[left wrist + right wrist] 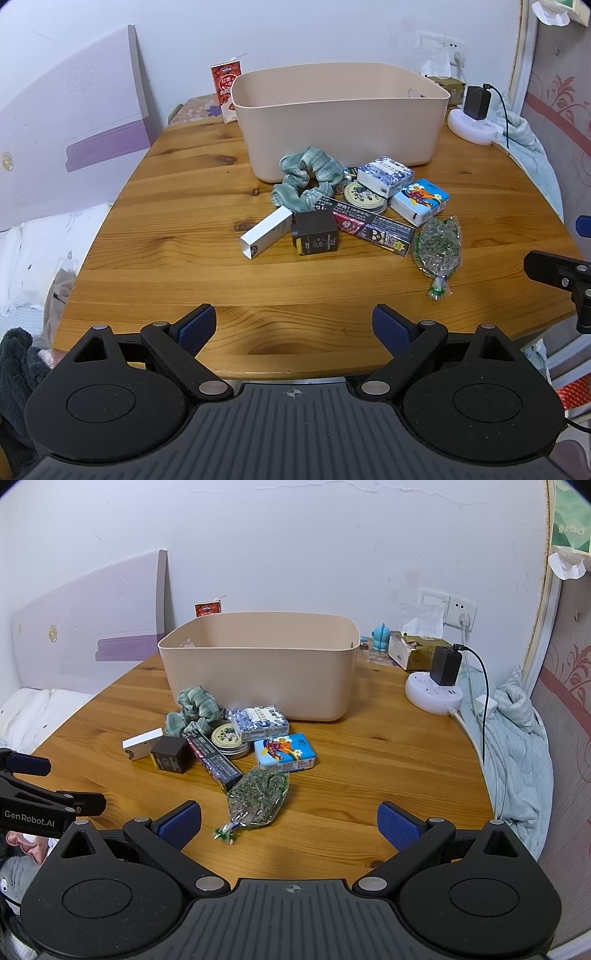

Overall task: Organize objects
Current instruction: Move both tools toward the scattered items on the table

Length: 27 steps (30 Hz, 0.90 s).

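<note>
A beige plastic bin [340,122] [258,664] stands on the wooden table [166,229] [369,768]. In front of it lies a pile: a green scrunchie [306,173] [194,709], a white box [266,230] [142,743], a dark brown box [314,233] [171,755], a long black box [373,226] [214,758], a round tin [364,195] [229,740], a blue-white tissue pack [386,173] [260,722], a blue cartoon pack [419,201] [284,752] and a bag of dried herbs [437,247] [255,799]. My left gripper [293,330] and right gripper [290,827] are open and empty at the near edge.
A red milk carton [226,92] stands behind the bin. At the right are a white power strip with a black charger [437,686], a tissue box [415,650] and a blue figurine [380,637]. A light blue cloth [517,746] hangs off the right edge.
</note>
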Each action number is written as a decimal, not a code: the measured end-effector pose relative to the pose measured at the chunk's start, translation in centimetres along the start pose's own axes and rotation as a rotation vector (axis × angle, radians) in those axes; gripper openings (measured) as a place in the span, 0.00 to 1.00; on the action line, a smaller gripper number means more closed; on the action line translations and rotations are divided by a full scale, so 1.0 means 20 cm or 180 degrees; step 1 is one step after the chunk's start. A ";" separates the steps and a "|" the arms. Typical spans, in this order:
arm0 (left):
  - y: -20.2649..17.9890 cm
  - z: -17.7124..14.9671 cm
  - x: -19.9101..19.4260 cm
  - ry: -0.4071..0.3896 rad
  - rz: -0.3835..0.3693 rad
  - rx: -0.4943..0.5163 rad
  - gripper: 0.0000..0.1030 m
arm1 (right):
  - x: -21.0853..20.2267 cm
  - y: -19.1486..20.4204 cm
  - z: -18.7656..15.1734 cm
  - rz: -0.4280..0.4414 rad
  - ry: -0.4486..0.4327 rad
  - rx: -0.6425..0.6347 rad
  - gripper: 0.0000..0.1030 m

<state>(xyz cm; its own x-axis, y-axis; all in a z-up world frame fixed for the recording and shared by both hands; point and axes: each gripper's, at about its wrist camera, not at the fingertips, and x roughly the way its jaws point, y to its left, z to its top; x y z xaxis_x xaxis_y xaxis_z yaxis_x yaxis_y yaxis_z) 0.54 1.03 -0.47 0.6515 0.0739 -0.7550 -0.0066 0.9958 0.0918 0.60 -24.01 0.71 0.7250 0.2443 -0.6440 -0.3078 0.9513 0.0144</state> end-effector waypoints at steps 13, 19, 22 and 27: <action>-0.01 0.00 0.02 0.0036 0.0000 0.0027 0.90 | 0.02 0.01 0.00 0.0017 0.0034 -0.0002 1.00; -0.01 0.00 0.02 0.0037 0.0003 0.0027 0.90 | 0.01 0.01 -0.01 0.0003 0.0048 0.0000 1.00; -0.01 0.00 0.02 0.0038 0.0000 0.0028 0.90 | 0.01 0.01 -0.01 0.0003 0.0047 -0.0001 1.00; -0.01 0.00 0.02 0.0039 0.0000 0.0026 0.90 | 0.01 0.00 -0.01 0.0008 0.0049 -0.0009 1.00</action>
<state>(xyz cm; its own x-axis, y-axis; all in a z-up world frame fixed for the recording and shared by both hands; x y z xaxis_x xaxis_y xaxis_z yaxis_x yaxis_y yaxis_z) 0.84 0.78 -0.77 0.6422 0.0747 -0.7629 -0.0004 0.9953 0.0971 0.60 -23.93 0.46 0.7147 0.2437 -0.6556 -0.3113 0.9502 0.0139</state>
